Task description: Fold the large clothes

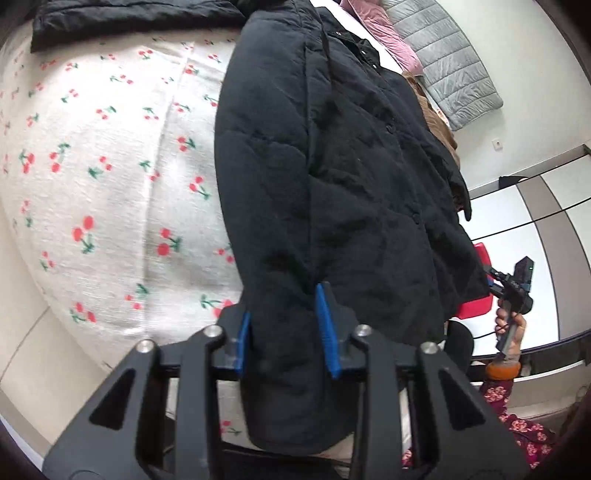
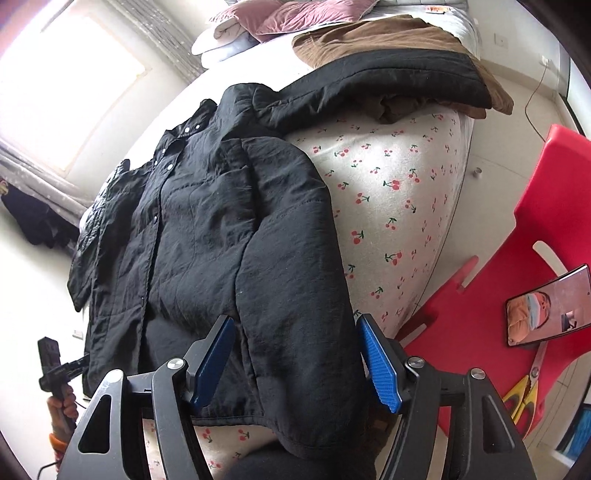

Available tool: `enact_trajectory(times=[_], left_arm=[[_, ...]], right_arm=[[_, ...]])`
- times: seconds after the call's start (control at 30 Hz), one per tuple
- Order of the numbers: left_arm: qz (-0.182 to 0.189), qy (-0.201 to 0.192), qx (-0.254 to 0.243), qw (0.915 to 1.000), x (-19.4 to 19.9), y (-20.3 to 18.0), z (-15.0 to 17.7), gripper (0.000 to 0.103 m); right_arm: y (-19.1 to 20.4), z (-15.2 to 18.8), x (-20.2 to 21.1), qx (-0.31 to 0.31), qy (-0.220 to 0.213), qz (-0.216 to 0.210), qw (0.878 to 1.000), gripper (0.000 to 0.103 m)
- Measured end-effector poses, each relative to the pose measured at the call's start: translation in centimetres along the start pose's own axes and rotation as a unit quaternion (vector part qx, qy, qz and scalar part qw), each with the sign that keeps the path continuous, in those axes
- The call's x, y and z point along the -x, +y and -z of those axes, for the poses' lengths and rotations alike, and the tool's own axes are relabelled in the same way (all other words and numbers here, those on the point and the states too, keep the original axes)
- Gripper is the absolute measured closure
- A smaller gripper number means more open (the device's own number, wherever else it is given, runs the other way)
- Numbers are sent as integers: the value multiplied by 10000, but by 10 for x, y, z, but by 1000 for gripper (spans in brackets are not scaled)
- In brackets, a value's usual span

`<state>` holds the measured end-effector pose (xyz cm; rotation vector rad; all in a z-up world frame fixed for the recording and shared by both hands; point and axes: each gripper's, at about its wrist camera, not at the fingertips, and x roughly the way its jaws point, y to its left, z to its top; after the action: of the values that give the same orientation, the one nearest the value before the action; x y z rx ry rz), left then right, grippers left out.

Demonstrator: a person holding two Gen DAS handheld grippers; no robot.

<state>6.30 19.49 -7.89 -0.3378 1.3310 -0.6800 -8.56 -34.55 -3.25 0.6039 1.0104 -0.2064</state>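
Note:
A large black padded jacket (image 1: 332, 177) lies on the bed's cherry-print sheet (image 1: 92, 166). In the left wrist view my left gripper (image 1: 286, 325) has its blue pads (image 1: 327, 325) closed in on a bunched sleeve or hem of the jacket. In the right wrist view the jacket (image 2: 207, 236) lies front up, one sleeve (image 2: 291, 280) folded down over its body. My right gripper (image 2: 297, 362) is wide open, its blue pads (image 2: 380, 365) on either side of the sleeve's cuff end, not pressing it.
A second black garment (image 2: 388, 81) and a brown one (image 2: 376, 37) lie at the bed's far end, with pink pillows (image 2: 295, 14). A red plastic chair (image 2: 546, 221) carries a phone (image 2: 546, 306) and yellow-handled scissors (image 2: 524, 387).

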Motion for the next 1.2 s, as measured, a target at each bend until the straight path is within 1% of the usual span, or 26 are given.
enact_trajectory(times=[0.03, 0.07, 0.1, 0.13, 0.17, 0.2, 0.23, 0.27, 0.3, 0.33, 0.37, 0.4, 0.43, 0.47, 0.53, 0.6, 0.67, 0.73, 0.83, 0.9, 0.97, 1.0, 1.1, 1.2], left_arm=[[22, 40, -44, 10000, -1, -7, 3, 91], [-24, 7, -117, 9999, 2, -14, 6, 94], [-19, -40, -137, 9999, 7, -21, 8, 95], [135, -123, -134, 9997, 16, -28, 12, 96], [379, -228, -180, 9989, 28, -37, 15, 96], [541, -331, -308, 9975, 40, -47, 19, 96], [556, -389, -481, 9965, 49, -56, 24, 96], [388, -352, -608, 9968, 53, -62, 29, 95], [76, -252, -706, 9972, 52, -66, 32, 93], [-384, -115, -818, 9958, 48, -66, 35, 84], [-892, -45, -886, 9921, 42, -66, 34, 78], [-1345, -23, -903, 9868, 39, -62, 34, 66], [-1674, -80, -883, 9819, 40, -59, 32, 56], [-1839, -228, -824, 9792, 44, -57, 29, 53], [-1871, -595, -689, 9781, 55, -57, 20, 38], [-1912, -913, -662, 9751, 63, -66, 8, 29], [-1978, -1137, -750, 9707, 65, -76, -5, 26], [-2021, -1248, -873, 9674, 64, -87, -19, 24], [-2004, -1230, -1109, 9656, 50, -112, -48, 24], [-2026, -1202, -1339, 9626, 36, -133, -69, 24], [-2069, -1186, -1591, 9580, 19, -157, -94, 24], [-2059, -1152, -1709, 9566, 8, -168, -105, 24], [-1923, -998, -2038, 9547, -31, -202, -141, 24], [-1803, -817, -2303, 9528, -76, -233, -170, 24]], right_arm=[[-1, 0, -6, -17, 72, 15, 10000, 34], [-3, 0, -13, -50, 145, 10, 9999, 34], [-4, 1, -19, -88, 204, -22, 9998, 34], [-4, 2, -25, -121, 276, -87, 9995, 35], [-4, 3, -29, -153, 309, -108, 9993, 36], [-3, 4, -29, -147, 305, -106, 9994, 36], [-1, 4, -28, -92, 290, -60, 9995, 36], [2, 4, -26, -9, 269, -1, 9996, 36], [3, 4, -24, 51, 252, 54, 9997, 35], [4, 2, -22, 91, 225, 130, 9996, 35], [4, -1, -19, 120, 201, 186, 9996, 35], [4, -4, -16, 130, 158, 217, 9996, 35], [3, -9, -12, 126, 103, 230, 9996, 35], [2, -15, -7, 97, 20, 237, 9997, 34], [-3, -30, 1, 9, -146, 263, 9995, 34], [-12, -51, 9, -175, -326, 270, 9989, 34], [-22, -74, 16, -380, -537, 246, 9975, 33], [-34, -101, 22, -583, -759, 276, 9950, 33], [-56, -145, 25, -785, -1060, 509, 9900, 31], [-74, -175, 21, -917, -1208, 804, 9852, 28], [-95, -204, 12, -1042, -1246, 1099, 9806, 28], [-106, -217, 6, -1106, -1238, 1181, 9790, 28], [-146, -253, -16, -1441, -1152, 1265, 9747, 28], [-183, -280, -35, -1690, -1175, 1469, 9675, 28]])
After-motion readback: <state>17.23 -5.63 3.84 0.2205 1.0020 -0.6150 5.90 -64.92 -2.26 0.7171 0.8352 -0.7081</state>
